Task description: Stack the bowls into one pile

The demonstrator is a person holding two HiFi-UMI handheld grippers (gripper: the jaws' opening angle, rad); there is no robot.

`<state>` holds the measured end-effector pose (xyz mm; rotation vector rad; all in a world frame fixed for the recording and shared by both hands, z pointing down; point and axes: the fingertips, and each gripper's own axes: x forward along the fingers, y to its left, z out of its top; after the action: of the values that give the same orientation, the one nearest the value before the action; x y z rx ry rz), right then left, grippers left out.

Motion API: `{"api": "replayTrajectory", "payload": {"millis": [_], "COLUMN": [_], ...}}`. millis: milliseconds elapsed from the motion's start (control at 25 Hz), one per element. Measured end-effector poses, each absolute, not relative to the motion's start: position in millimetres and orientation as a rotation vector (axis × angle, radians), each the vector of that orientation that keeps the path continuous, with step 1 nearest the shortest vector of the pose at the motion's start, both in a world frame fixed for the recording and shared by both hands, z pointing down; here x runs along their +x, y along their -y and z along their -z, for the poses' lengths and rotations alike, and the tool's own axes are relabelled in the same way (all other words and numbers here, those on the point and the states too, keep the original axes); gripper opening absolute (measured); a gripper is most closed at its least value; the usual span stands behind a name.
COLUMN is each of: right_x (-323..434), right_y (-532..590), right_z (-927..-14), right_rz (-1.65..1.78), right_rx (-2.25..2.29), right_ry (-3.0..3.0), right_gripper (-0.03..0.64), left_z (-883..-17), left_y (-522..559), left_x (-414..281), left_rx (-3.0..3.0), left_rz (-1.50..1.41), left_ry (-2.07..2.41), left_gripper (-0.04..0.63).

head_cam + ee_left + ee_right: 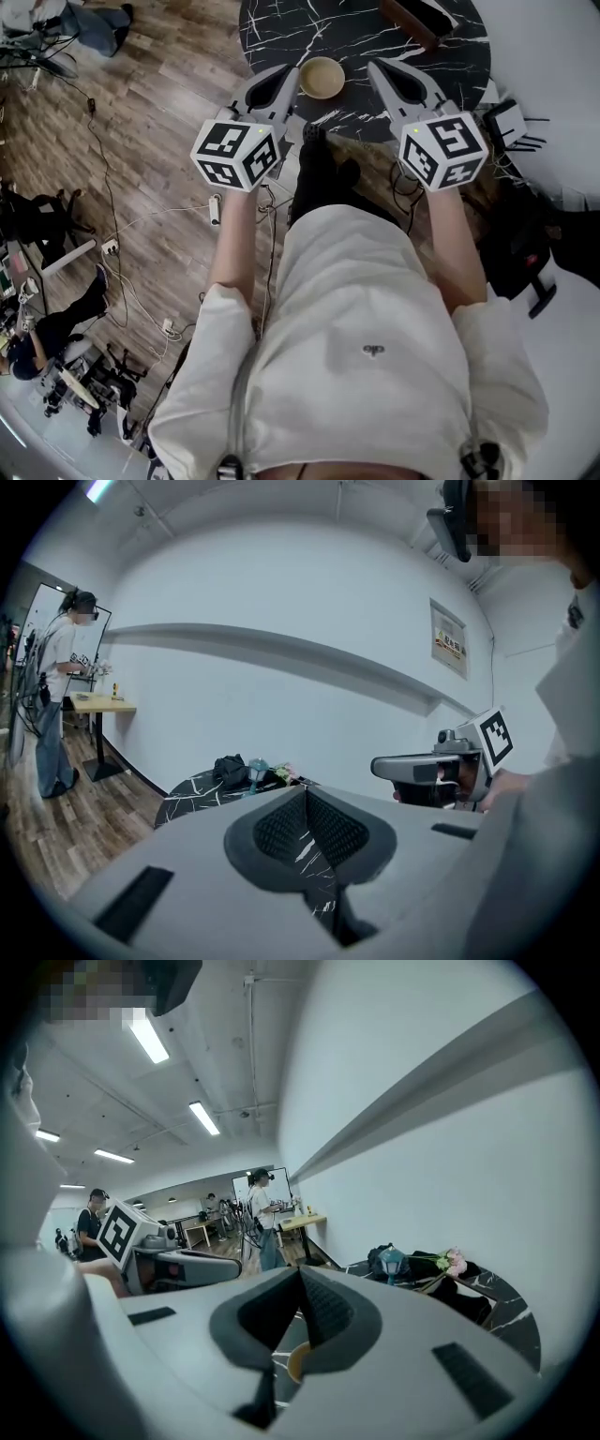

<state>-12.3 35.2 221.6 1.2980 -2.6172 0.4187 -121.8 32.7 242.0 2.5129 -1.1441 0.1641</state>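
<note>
- Bowl (322, 77): tan and round, seen from above in the upper centre of the head view. It sits on the near part of the table. You cannot tell whether more bowls are nested under it.
- Table (375, 37): round, black with white veining, along the top edge of the head view. The bowl stands clear of its rim.
- Left gripper (292, 75): your left hand holds it just left of the bowl in the frame. Its jaws are pressed together at the tips, with nothing between them.
- Right gripper (377, 67): just right of the bowl in the frame. Its jaws are closed and empty. In the right gripper view a sliver of the bowl (294, 1361) shows through the slit below the pads, on the table beyond.
- Marker cubes: one on each gripper, at mid-height in the head view.
- Far side of the table, right gripper view: black bag (380, 1258), teal object (392, 1262), pink flowers (452, 1262).
- Floor (141, 112): wood planks with loose cables, on the left of the head view.
- Bystander (58, 696): stands at a small wooden table, at the left edge of the left gripper view.
</note>
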Motion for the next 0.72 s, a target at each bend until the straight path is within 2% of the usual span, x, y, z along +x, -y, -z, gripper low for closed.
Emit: {"api": "replayTrajectory", "payload": {"millis": [720], "right_x": [-9], "right_y": [-39], "right_z": [-206], "right_rz": [-0.362], "right_rx": [1.299], "right_ry": [2.647], "right_gripper": [0.003], "left_z": [-218], "left_y": [-34], "left_x": [-123], "left_rx": [2.554], "left_rz": [-0.162], "left_ry": [1.200], "left_gripper": [0.008]}}
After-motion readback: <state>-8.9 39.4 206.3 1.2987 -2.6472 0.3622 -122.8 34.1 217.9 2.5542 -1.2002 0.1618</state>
